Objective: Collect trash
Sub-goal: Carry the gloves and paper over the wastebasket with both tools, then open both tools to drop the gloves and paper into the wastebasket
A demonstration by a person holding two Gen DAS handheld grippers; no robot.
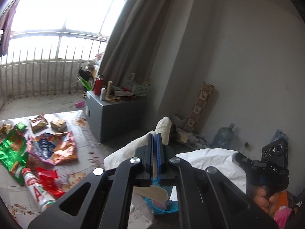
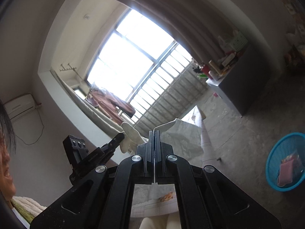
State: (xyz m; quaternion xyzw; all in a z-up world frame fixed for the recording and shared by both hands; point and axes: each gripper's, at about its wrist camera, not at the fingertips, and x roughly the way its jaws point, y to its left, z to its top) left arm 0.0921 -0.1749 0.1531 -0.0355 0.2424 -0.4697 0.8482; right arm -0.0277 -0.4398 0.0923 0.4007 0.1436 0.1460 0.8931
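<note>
Left gripper [image 1: 156,139], raised and levelled toward the grey cabinet [image 1: 116,112], jaws closed on a cream cloth-like sheet [image 1: 131,148]. Right gripper [image 2: 154,136], tilted up toward the window [image 2: 133,61], jaws pressed together on the thin edge of a white sheet [image 2: 183,139]; whether the two sheets are one piece cannot be told. One blue basket [image 2: 274,156] on the floor right of the cabinet holds a pink item [image 2: 286,171]. Left of the cabinet, on one patterned mat [image 1: 85,133]: one white bottle [image 1: 38,187] and about six wrappers, among them one green wrapper [image 1: 13,148].
</note>
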